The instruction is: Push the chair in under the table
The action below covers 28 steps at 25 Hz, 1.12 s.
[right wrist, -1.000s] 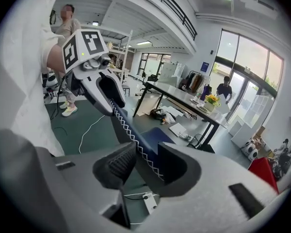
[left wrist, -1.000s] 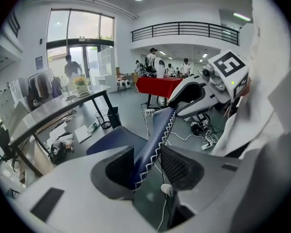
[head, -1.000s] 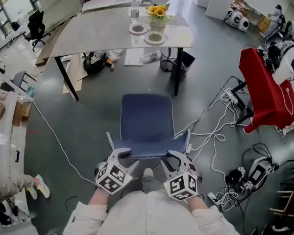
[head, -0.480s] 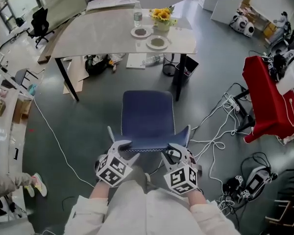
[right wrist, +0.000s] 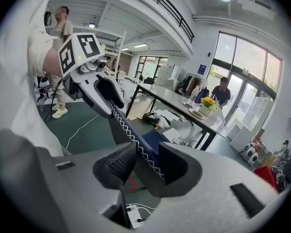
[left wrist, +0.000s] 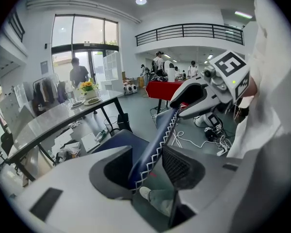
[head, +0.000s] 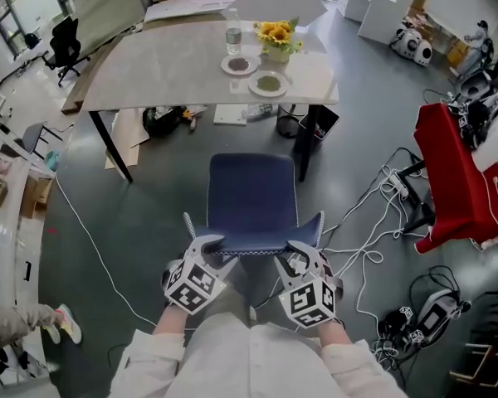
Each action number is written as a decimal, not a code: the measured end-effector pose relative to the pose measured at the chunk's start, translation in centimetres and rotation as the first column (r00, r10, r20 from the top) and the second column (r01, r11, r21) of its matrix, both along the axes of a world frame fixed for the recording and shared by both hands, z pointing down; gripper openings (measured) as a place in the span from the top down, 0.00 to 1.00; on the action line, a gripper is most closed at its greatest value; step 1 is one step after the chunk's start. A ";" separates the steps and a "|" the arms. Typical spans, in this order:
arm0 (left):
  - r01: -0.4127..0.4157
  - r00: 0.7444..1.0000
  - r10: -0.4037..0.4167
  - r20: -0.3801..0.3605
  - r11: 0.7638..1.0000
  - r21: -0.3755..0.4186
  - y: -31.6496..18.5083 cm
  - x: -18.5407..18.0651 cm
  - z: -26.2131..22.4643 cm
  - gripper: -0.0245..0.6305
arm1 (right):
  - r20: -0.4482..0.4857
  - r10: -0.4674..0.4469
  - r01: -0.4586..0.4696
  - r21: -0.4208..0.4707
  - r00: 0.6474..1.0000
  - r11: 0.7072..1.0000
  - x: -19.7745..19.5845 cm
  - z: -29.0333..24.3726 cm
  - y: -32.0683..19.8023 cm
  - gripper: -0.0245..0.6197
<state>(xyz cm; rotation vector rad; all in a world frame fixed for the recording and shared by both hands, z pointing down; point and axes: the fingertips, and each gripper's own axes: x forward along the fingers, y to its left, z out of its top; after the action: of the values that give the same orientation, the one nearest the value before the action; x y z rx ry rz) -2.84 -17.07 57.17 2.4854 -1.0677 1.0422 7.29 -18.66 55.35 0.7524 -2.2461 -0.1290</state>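
Chair (head: 251, 201), navy with white zigzag stitching, seemingly just short of table (head: 166, 65)

The chair (head: 251, 193) now stands nearer the table (head: 166, 65) than a second ago, pushed toward 12 o'clock, so the strip of floor between them is narrower. The left gripper (head: 216, 251) and right gripper (head: 295, 255) travel forward with its backrest. The left gripper's jaws have just been opening, with the backrest between them.
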 end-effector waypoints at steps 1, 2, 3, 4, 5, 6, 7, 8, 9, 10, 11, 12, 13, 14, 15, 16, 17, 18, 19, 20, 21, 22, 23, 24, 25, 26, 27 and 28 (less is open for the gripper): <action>-0.005 1.000 0.005 0.000 1.000 0.000 -0.7 -0.1 0.0 0.66 | -0.001 0.003 -0.003 -0.002 1.000 1.000 -0.1 0.0 -0.7 0.77; -0.011 1.000 0.011 -0.001 1.000 -0.001 -1.3 -0.2 0.0 0.66 | -0.001 0.007 -0.007 -0.005 1.000 1.000 -0.2 0.0 -1.3 0.77; -0.016 1.000 0.016 -0.002 1.000 -0.004 -1.9 -0.4 0.0 0.67 | 0.000 0.011 -0.011 -0.006 1.000 1.000 -0.4 -0.1 -1.8 0.77; -0.021 1.000 0.021 -0.002 1.000 -0.007 -2.5 -0.6 0.0 0.67 | 0.001 0.016 -0.016 -0.008 1.000 1.000 -0.6 -0.1 -2.4 0.77; -0.024 1.000 0.024 -0.002 1.000 -0.008 -3.0 -0.8 0.0 0.67 | 0.001 0.021 -0.021 -0.010 1.000 1.000 -0.8 -0.1 -2.9 0.77; -0.028 1.000 0.028 -0.003 1.000 -0.007 -3.7 -1.0 0.0 0.67 | 0.001 0.026 -0.026 -0.011 1.000 1.000 -1.0 -0.1 -3.5 0.77; -0.032 0.999 0.032 -0.004 0.999 -0.006 -4.3 -1.2 -0.1 0.67 | 0.000 0.030 -0.030 -0.012 1.000 0.999 -1.2 -0.1 -4.2 0.77; -0.036 0.999 0.036 -0.006 0.999 -0.008 -5.0 -1.4 -0.1 0.67 | -0.001 0.035 -0.035 -0.013 0.999 0.999 -1.4 -0.1 -4.9 0.77; -0.040 0.999 0.040 -0.008 0.999 -0.011 -5.7 -1.5 -0.2 0.67 | -0.003 0.039 -0.039 -0.014 0.999 0.999 -1.6 -0.2 -5.6 0.77; -0.044 0.999 0.044 -0.010 0.999 -0.015 -6.4 -1.8 -0.2 0.67 | -0.006 0.045 -0.045 -0.017 0.999 0.999 -1.8 -0.2 -6.4 0.77; -0.047 0.999 0.047 -0.011 0.999 -0.017 -7.1 -2.0 -0.2 0.67 | -0.008 0.052 -0.052 -0.019 0.999 0.998 -2.0 -0.2 -7.1 0.77; -0.050 0.999 0.050 -0.011 0.999 -0.018 -7.8 -2.2 -0.2 0.67 | -0.011 0.059 -0.059 -0.021 0.998 0.998 -2.3 -0.2 -7.9 0.77; -0.054 0.998 0.054 -0.012 0.998 -0.018 -8.6 -2.5 -0.2 0.67 | -0.012 0.065 -0.066 -0.020 0.998 0.998 -2.5 -0.2 -8.7 0.77; -0.058 0.998 0.058 -0.013 0.998 -0.018 -9.4 -2.6 -0.2 0.68 | -0.014 0.071 -0.071 -0.019 0.997 0.997 -2.7 -0.2 -9.6 0.77; -0.064 0.998 0.064 -0.014 0.998 -0.019 -10.2 -2.8 -0.3 0.68 | -0.014 0.077 -0.077 -0.018 0.997 0.997 -2.8 -0.2 -10.4 0.77; -0.071 0.997 0.070 -0.015 0.997 -0.021 -11.0 -2.9 -0.3 0.68 | -0.016 0.082 -0.082 -0.018 0.997 0.996 -3.0 -0.2 -11.2 0.77; -0.078 0.997 0.077 -0.015 0.997 -0.024 -11.7 -3.1 -0.3 0.69 | -0.016 0.086 -0.086 -0.020 0.996 0.996 -3.2 -0.3 -11.9 0.77; -0.084 0.996 0.084 -0.015 0.996 -0.026 -12.3 -3.4 -0.4 0.69 | -0.017 0.090 -0.091 -0.021 0.996 0.996 -3.4 -0.3 -12.5 0.77; -0.090 0.996 0.089 -0.015 0.996 -0.026 -13.0 -3.7 -0.4 0.69 | -0.017 0.094 -0.095 -0.021 0.995 0.995 -3.7 -0.4 -13.2 0.77; -0.094 0.995 0.094 -0.015 0.995 -0.025 -13.7 -4.0 -0.5 0.69 | -0.017 0.098 -0.098 -0.019 0.995 0.995 -4.1 -0.5 -13.8 0.77; -0.099 0.995 0.098 -0.015 0.995 -0.023 -14.5 -4.4 -0.6 0.69 | -0.016 0.102 -0.102 -0.016 0.995 0.995 -4.4 -0.5 -14.6 0.77; -0.103 0.995 0.103 -0.015 0.995 -0.019 -15.3 -4.7 -0.6 0.69 | -0.016 0.105 -0.105 -0.014 0.994 0.994 -4.8 -0.6 -15.3 0.77; -0.107 0.994 0.107 -0.015 0.994 -0.016 -16.1 -5.0 -0.6 0.69 | -0.015 0.108 -0.108 -0.012 0.994 0.994 -5.1 -0.6 -16.1 0.77; -0.112 0.994 0.111 -0.014 0.994 -0.014 -16.8 -5.3 -0.6 0.69 | -0.014 0.111 -0.111 -0.011 0.994 0.994 -5.4 -0.6 -16.8 0.77; -0.117 0.993 0.117 -0.014 0.993 -0.012 -17.5 -5.5 -0.6 0.69 | -0.013 0.114 -0.114 -0.010 0.993 0.993 -5.6 -0.6 -17.4 0.77; -0.122 0.992 0.122 -0.014 0.992 -0.011 -18.1 -5.7 -0.6 0.69 | -0.013 0.119 -0.119 -0.008 0.993 0.993 -5.8 -0.6 -18.1 0.77; -0.126 0.992 0.126 -0.014 0.992 -0.009 -18.8 -5.9 -0.6 0.69 | -0.013 0.125 -0.125 -0.007 0.992 0.992 -6.0 -0.5 -18.7 0.77; -0.130 0.991 0.130 -0.014 0.991 -0.007 -19.5 -6.1 -0.6 0.69 | -0.014 0.130 -0.131 -0.005 0.991 0.991 -6.2 -0.6 -19.4 0.77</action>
<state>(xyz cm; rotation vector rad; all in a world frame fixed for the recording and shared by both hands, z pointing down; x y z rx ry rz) -8.98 -36.53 56.53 2.5818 -0.9059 1.0610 1.12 -38.03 54.80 0.8899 -2.1762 -0.0642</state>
